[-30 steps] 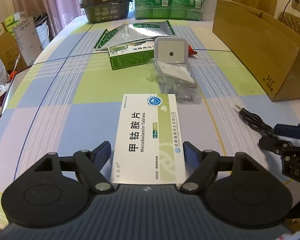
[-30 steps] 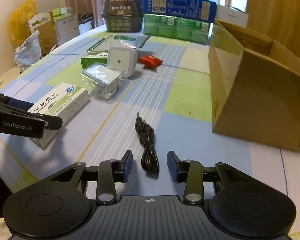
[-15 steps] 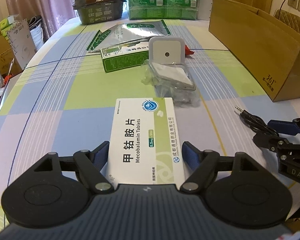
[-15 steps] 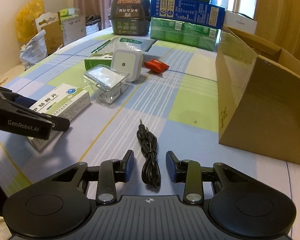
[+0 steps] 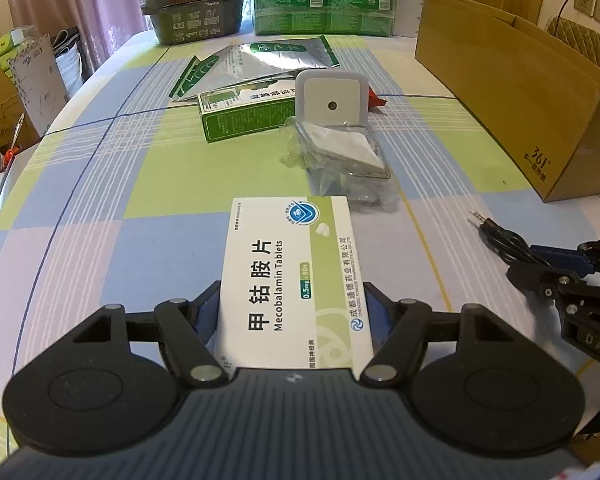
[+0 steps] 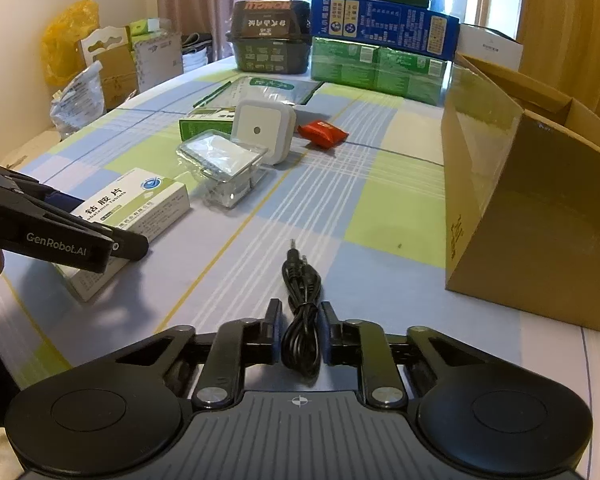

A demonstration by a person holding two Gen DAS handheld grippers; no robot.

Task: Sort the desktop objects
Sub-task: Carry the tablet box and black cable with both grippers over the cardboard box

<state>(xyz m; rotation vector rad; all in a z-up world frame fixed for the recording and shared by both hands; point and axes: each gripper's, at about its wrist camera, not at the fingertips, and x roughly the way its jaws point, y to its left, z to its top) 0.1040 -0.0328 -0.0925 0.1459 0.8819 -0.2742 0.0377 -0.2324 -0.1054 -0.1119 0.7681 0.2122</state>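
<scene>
My left claw point(image 5: 292, 312) pinches the white tablet box point(image 5: 290, 276) on the table point(image 5: 140, 184); my right claw point(image 6: 300, 332), beside the cardboard box point(image 6: 540, 216), nearly closed around the black cable point(image 6: 302, 312)

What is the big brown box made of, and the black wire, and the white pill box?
The big brown box looks like plain matte cardboard with folded flaps. The black wire seems rubbery plastic, bending in loops. The white pill box looks like thin, smooth printed card with sharp edges.

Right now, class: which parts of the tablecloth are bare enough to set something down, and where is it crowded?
Bare: the cloth left of the tablets box, and the strip between the cable and the cardboard box. Crowded: the middle, around the night light and the clear plastic case.
</scene>
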